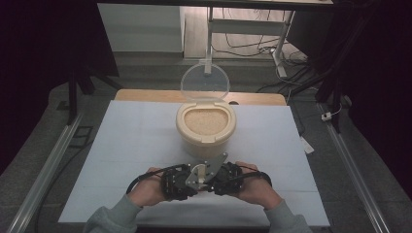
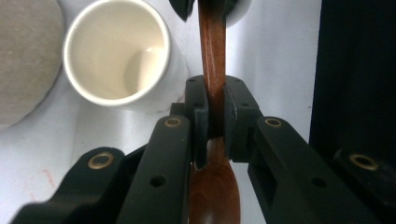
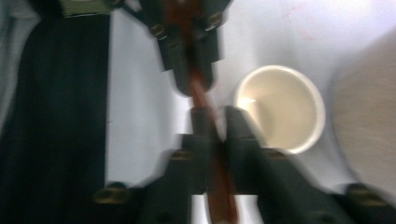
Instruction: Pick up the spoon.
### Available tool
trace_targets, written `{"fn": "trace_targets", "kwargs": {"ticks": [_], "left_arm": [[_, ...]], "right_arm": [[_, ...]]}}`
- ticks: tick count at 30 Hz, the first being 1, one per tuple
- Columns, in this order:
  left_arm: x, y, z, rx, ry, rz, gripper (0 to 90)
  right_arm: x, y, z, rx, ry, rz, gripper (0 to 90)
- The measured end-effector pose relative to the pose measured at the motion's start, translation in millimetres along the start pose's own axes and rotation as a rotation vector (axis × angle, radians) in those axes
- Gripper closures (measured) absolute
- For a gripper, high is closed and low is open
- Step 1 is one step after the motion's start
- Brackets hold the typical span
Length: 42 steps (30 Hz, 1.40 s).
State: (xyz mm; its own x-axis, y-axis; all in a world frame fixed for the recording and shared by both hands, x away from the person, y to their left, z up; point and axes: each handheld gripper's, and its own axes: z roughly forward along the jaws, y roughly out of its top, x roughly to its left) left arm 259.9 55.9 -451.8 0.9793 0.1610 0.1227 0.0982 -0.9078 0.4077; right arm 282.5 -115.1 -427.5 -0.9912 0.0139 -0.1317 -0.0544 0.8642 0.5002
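Both forearms in grey sleeves come in from the near edge of the high view. The left hand (image 1: 145,190) holds the black two-jaw left claw (image 1: 187,180), and the right hand (image 1: 256,187) holds the black two-jaw right claw (image 1: 206,178). The two claws meet nose to nose in the middle. Each claw has its jaws closed tightly on the same thin reddish-brown wooden spoon (image 2: 212,70).

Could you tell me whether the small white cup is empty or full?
Empty. The left gripper view looks straight into the white cup and shows bare glazed walls and bottom.
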Motion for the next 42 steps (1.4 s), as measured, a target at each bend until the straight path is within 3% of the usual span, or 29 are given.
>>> {"fn": "trace_targets", "kwargs": {"ticks": [5,6,7,8,9,10,11,13,15,16,18,23,24,25,27,31,37,42], "left_arm": [[1.8,-2.9,1.8,-0.035,0.016,-0.046,80.9],[5.5,-4.6,-1.7,-0.034,0.017,-0.035,80.9],[5.5,-4.6,-1.7,-0.034,0.017,-0.035,80.9],[4.8,-5.6,-1.7,-0.064,0.021,-0.066,80.9],[6.1,-6.8,-3.8,-0.068,0.028,-0.074,80.9],[8.9,-9.5,-7.5,-0.082,0.046,-0.089,81.0],[8.9,-9.5,-7.5,-0.082,0.046,-0.089,81.0],[11.6,-12.2,-10.5,-0.095,0.058,-0.107,80.9],[13.5,-14.3,-12.9,-0.109,0.07,-0.122,80.9],[14.4,-15.1,-14.0,-0.115,0.074,-0.127,80.9],[15.4,-16.5,-15.8,-0.125,0.081,-0.136,80.9],[17.8,-20.7,-21.8,-0.162,0.097,-0.16,81.0],[18.0,-21.6,-23.1,-0.174,0.101,-0.169,81.0],[18.6,-22.6,-24.6,-0.184,0.103,-0.174,81.0],[19.8,-24.4,-27.6,-0.2,0.11,-0.182,80.9],[20.8,-26.8,-31.6,-0.23,0.124,-0.197,81.0],[20.1,-26.5,-33.6,-0.259,0.144,-0.204,80.9],[17.7,-23.7,-32.4,-0.267,0.146,-0.197,80.9]], "right_arm": [[-3.1,-3.0,-0.1,-0.021,0.003,0.025,83.5],[-5.2,-4.0,-1.3,-0.054,-0.009,0.044,77.1],[-5.2,-4.0,-1.3,-0.054,-0.009,0.044,77.1],[-7.7,-5.8,-6.0,-0.081,-0.04,0.074,71.2],[-7.7,-5.8,-6.0,-0.081,-0.04,0.074,71.2],[-10.2,-9.8,-10.3,-0.143,-0.068,0.129,66.2],[-10.2,-9.8,-10.3,-0.143,-0.068,0.129,66.2],[-15.0,-17.1,-17.3,-0.231,-0.094,0.192,60.7],[-16.7,-22.6,-22.2,-0.292,-0.103,0.242,57.5],[-16.7,-22.6,-22.2,-0.292,-0.103,0.242,57.5],[-18.4,-31.1,-27.6,-0.373,-0.141,0.307,53.8],[-16.8,-41.1,-32.1,-0.438,-0.192,0.367,50.0],[-15.4,-45.9,-32.7,-0.461,-0.209,0.403,48.7],[-15.4,-45.9,-32.7,-0.461,-0.209,0.403,48.7],[-15.2,-52.6,-31.5,-0.49,-0.222,0.449,46.0],[-16.2,-59.0,-26.9,-0.549,-0.195,0.502,45.6],[-14.7,-57.6,-18.4,-0.584,-0.163,0.521,45.8],[-12.0,-51.7,-9.3,-0.621,-0.167,0.552,48.4]]}}
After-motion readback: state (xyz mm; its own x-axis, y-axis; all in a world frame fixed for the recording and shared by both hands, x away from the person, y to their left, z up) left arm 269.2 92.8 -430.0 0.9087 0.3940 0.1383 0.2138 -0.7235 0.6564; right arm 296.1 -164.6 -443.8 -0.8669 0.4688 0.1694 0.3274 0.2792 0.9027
